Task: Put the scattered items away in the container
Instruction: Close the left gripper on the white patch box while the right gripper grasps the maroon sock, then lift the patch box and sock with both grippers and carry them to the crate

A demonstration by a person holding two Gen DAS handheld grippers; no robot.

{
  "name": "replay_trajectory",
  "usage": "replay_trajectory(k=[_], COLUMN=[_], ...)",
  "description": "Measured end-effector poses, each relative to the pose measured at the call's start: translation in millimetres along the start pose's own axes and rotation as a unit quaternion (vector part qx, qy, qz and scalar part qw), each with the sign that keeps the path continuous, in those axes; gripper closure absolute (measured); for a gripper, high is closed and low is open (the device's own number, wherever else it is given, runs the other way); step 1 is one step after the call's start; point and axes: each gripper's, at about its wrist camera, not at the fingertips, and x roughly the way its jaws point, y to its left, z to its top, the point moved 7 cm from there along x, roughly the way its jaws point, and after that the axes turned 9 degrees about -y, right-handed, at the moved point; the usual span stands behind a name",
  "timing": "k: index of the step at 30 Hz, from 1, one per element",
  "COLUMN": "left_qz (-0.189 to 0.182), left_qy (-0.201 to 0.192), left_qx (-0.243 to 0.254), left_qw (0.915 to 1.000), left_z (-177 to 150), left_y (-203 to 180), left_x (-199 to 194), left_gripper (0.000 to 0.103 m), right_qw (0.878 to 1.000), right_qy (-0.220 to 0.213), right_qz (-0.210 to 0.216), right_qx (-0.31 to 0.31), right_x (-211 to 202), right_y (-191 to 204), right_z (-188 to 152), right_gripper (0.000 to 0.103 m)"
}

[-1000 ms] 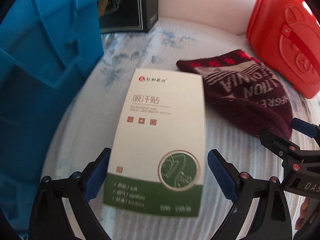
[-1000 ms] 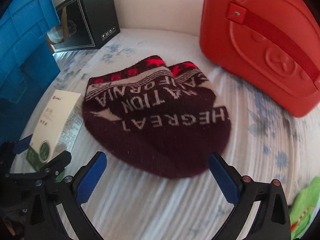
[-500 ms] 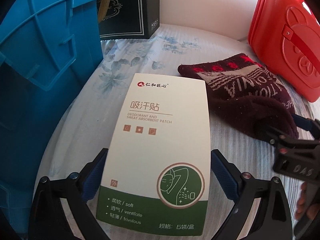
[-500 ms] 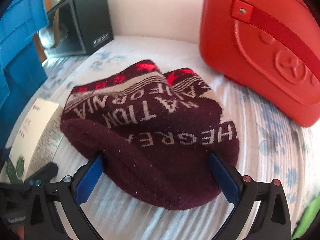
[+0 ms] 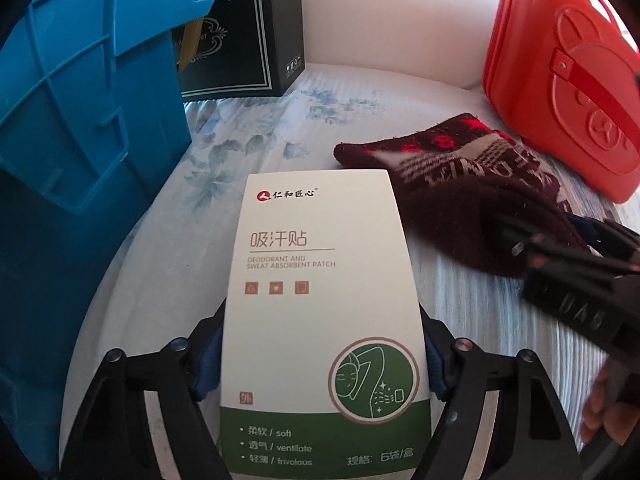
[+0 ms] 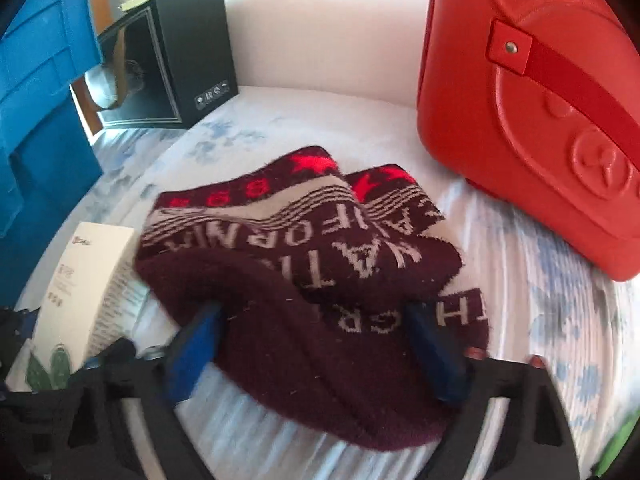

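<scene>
Two grippers are down on the flowered bedsheet [image 5: 460, 312], each with something between its fingers.

Left wrist view: my left gripper [image 5: 322, 364] has just been closing, and its blue pads now press both long edges of the white-and-green patch box [image 5: 320, 300], which lies flat at centre, running from 6 o'clock up toward 12. The blue plastic crate [image 5: 88, 128] fills the frame from 8 to 11 o'clock; I see only its ribbed outer wall, so I cannot tell what is in it. A black gift box [image 5: 256, 32] stands just behind the crate at 12 o'clock. The maroon knit hat [image 5: 460, 200] lies at 2 o'clock, just beside the patch box, and the red case [image 5: 560, 80] stands closed behind it. My right gripper [image 5: 568, 248] reaches into the hat's near edge at 3 o'clock, a hand [image 5: 608, 412] behind it at 4.

Right wrist view: my right gripper [image 6: 316, 344] has just been closing too; its blue pads squeeze the hat [image 6: 312, 288], bunching the knit at centre. The patch box [image 6: 84, 280] sits at 8 o'clock, the left gripper [image 6: 60, 384] dark below it. The crate [image 6: 40, 112] rises at 10 o'clock, contents hidden; the black box [image 6: 188, 60] at 11; the shut red case [image 6: 528, 120] from 1 to 3.
</scene>
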Motion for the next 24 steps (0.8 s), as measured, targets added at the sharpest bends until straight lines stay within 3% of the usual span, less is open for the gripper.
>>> replay_trajectory(k=[1,3,7,14,18,20,21,24], left_qz=[0.001,0.006,0.016,0.002,-0.006,-0.019,-0.025,-0.042], left_qy=[-0.002,-0.014,-0.039,-0.058,-0.030,-0.021,-0.018,0.014], left_qx=[0.006,0.027,0.050,0.065,0.113,0.116,0.112,0.079], left_qw=[1.0000,0.9995,0.9979,0.9962,0.9931,0.9928,0.9933,0.9959], left_z=[-2,-2,-1,26,35,27,19,-10], left_y=[-2,-7,-11,-10,-25,-32,-34,-35], left_x=[-3,-13,-47,-82,-90,-97,-101,-97], left_gripper=[0.027,0.027,0.027,0.027,0.027,0.027,0.027,0.027], right_qw=[1.000,1.000,0.997,0.994,0.992,0.994,0.994,0.994], right_qy=[0.001,0.003,0.011,0.022,0.062,0.075,0.080,0.077], right_qz=[0.004,0.007,0.036,0.066,0.064,0.040,0.037,0.022], right_qx=[0.005,0.024,0.073,0.089,0.085,0.071,0.071,0.075], right_x=[-5,-16,-44,-122,-146,-152,-152,-157], right_y=[2,0,-11,-16,-18,-23,-24,-29], right_z=[0,-4,-19,-56,-89,-104,-108,-109], right_gripper=[0.070,0.083,0.089,0.090,0.090,0.087,0.080,0.045])
